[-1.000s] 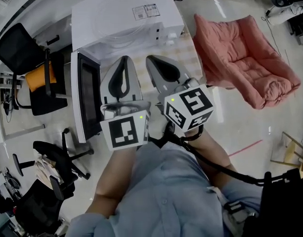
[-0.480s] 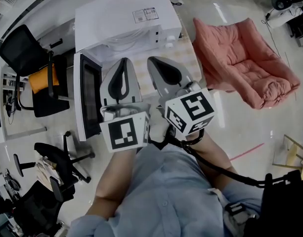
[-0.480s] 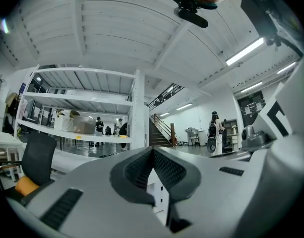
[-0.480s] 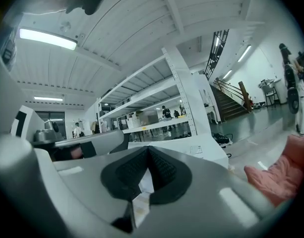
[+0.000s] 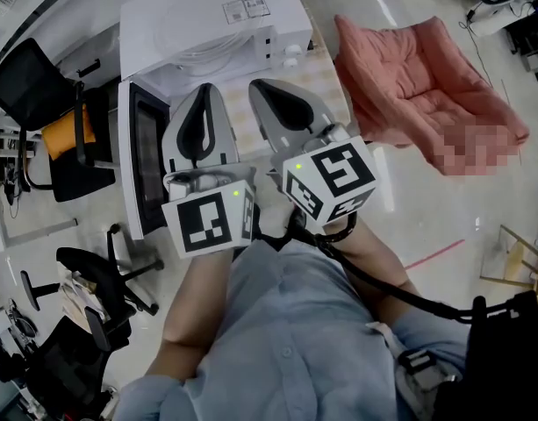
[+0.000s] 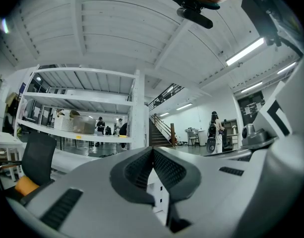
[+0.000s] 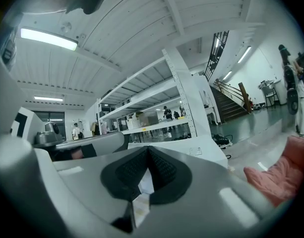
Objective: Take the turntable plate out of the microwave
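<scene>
While microwave (image 5: 211, 20) door (image 5: 135, 160) gapes, L gripper (image 5: 207, 90), R gripper (image 5: 258, 86) shut — empty.

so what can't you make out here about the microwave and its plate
- The turntable plate: in no view. In the head view the microwave's top roofs the cavity, and the left gripper and right gripper sit in front of its mouth.
- Both gripper views: the shut jaws fill the lower frame, so the cavity is hidden.
- The label on the microwave: too small to read.
</scene>
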Demonstrator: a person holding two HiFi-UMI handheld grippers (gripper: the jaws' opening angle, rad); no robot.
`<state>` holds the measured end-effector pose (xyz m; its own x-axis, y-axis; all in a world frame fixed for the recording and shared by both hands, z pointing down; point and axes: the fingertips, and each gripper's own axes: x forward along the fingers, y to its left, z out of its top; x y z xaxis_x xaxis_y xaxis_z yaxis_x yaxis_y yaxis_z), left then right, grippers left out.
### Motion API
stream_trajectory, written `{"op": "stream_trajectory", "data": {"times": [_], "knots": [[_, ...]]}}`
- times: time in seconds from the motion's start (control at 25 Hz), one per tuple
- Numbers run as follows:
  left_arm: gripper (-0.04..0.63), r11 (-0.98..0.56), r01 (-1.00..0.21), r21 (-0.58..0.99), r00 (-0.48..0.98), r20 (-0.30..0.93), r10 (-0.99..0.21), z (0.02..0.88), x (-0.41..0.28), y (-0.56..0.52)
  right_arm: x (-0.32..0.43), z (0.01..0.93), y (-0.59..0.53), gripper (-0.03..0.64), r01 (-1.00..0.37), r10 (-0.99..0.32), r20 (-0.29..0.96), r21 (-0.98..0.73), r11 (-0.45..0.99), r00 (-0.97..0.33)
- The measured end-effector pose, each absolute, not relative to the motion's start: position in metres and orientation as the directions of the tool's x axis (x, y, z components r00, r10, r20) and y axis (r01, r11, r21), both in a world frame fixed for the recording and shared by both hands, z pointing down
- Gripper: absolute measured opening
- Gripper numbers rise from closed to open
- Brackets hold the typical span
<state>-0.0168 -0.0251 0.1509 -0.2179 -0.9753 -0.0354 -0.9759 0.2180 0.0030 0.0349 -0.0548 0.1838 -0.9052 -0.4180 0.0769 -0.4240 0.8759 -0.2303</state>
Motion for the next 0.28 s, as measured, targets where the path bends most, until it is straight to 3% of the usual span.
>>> {"op": "stream_trajectory", "data": {"times": [0.28], "knots": [[0.008, 0.219, -0.976, -0.001, -0.219, -0.031, -0.975, 0.1546, -0.0165, -0.0272, 0.0371, 0.1859, -0.0581, 0.0, -0.43, -0.425, 0.072, -0.231, 0.873, -0.902]]}}
